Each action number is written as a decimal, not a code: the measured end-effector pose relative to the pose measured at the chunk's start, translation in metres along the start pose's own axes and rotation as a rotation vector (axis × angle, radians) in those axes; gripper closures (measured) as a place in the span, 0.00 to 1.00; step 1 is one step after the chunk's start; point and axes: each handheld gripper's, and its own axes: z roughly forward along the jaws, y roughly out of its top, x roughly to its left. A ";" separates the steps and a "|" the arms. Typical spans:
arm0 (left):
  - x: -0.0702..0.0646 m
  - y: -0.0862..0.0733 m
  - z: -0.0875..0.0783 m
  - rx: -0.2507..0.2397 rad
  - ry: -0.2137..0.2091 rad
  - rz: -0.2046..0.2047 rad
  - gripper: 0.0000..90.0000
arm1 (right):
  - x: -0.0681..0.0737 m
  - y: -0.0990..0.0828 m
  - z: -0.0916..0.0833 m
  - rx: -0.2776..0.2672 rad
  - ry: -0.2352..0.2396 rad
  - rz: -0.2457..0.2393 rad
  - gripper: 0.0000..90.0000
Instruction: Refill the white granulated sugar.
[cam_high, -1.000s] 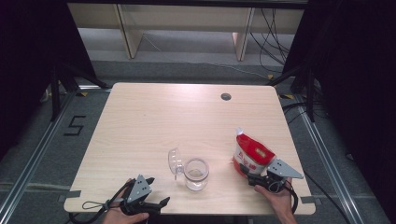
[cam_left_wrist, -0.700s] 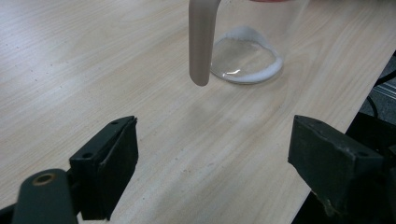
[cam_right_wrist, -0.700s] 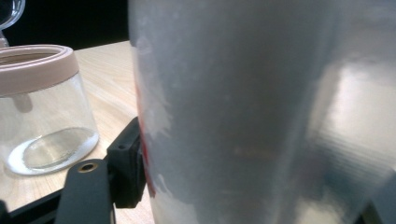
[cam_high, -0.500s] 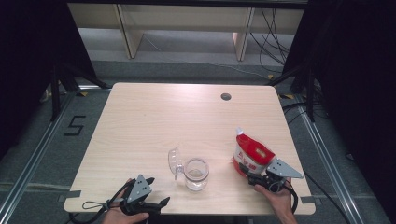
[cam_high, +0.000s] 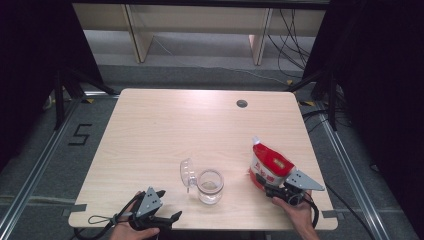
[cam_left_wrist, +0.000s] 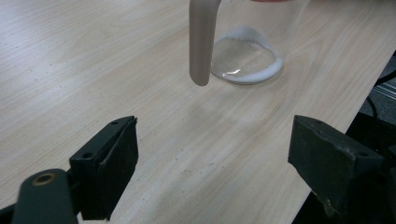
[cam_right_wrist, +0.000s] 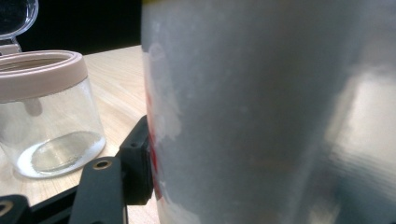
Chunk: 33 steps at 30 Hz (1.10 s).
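1. The pouch (cam_high: 267, 165) stands upright on the tabletop (cam_high: 165, 130), right of the jar (cam_high: 210, 186).
2. The right gripper (cam_high: 265, 186) has just been closing its fingers (cam_right_wrist: 135, 163) on the pouch base; one pad touches it.
3. The left gripper (cam_high: 167, 207) sits near the jar, fingers (cam_left_wrist: 109, 163) apart and empty.
4. The jar lid (cam_high: 187, 172) is hinged open.

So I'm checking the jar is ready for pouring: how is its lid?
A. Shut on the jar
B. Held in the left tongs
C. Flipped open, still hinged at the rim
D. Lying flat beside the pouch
C: the clear lid stands up from the rim of the jar, whose mouth is open.
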 end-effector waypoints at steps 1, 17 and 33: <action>0.000 0.000 0.000 0.000 0.001 0.001 0.17 | -0.002 0.000 0.000 0.006 -0.019 -0.027 0.43; -0.001 0.000 -0.001 -0.005 0.002 -0.008 0.17 | -0.001 0.002 -0.002 0.035 0.009 -0.040 0.48; 0.003 0.001 -0.004 0.011 0.013 0.024 0.18 | 0.000 0.002 -0.005 0.033 -0.014 -0.042 0.49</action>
